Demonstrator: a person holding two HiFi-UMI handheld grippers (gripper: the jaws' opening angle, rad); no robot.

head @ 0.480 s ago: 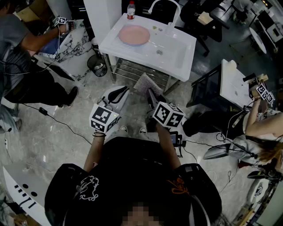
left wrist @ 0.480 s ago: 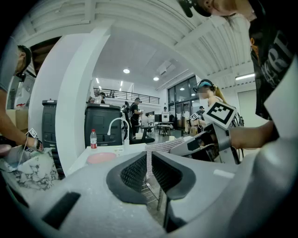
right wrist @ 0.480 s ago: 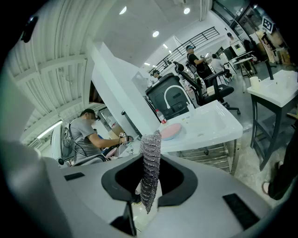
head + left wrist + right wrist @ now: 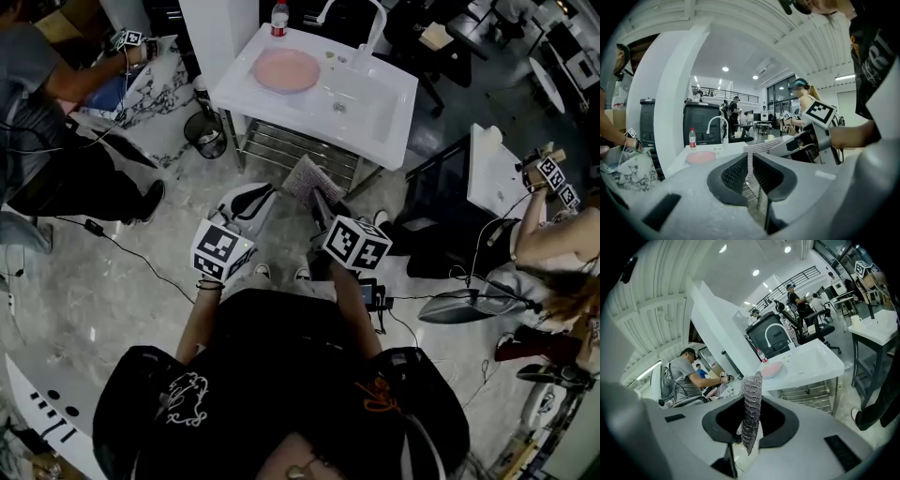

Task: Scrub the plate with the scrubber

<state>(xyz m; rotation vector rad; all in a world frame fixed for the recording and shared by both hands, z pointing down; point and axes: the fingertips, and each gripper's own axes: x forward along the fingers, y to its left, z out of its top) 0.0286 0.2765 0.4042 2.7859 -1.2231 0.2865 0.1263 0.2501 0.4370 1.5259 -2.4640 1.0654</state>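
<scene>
A pink plate [image 4: 284, 70] lies on the left end of a white sink table [image 4: 380, 141], well ahead of both grippers. It also shows as the plate [image 4: 701, 157] in the left gripper view and the plate [image 4: 772, 370] in the right gripper view. My right gripper [image 4: 317, 199] is shut on a grey mesh scrubber [image 4: 307, 178], which stands upright between its jaws as the scrubber [image 4: 751, 408]. My left gripper [image 4: 259, 192] hangs beside it at the same height, shut with nothing in it. Its jaws frame the scrubber [image 4: 761, 146] beyond them.
A water bottle [image 4: 278, 21] and a faucet [image 4: 352, 9] stand at the table's far edge, with a wire rack [image 4: 291, 150] underneath. A black bin [image 4: 206, 139] sits left of the table. One person [image 4: 37, 103] works at the left, another person [image 4: 553, 248] at the right.
Both my grippers hold nearly still, the scrubber unchanged. The person at the right has shifted their arm and legs a little.
</scene>
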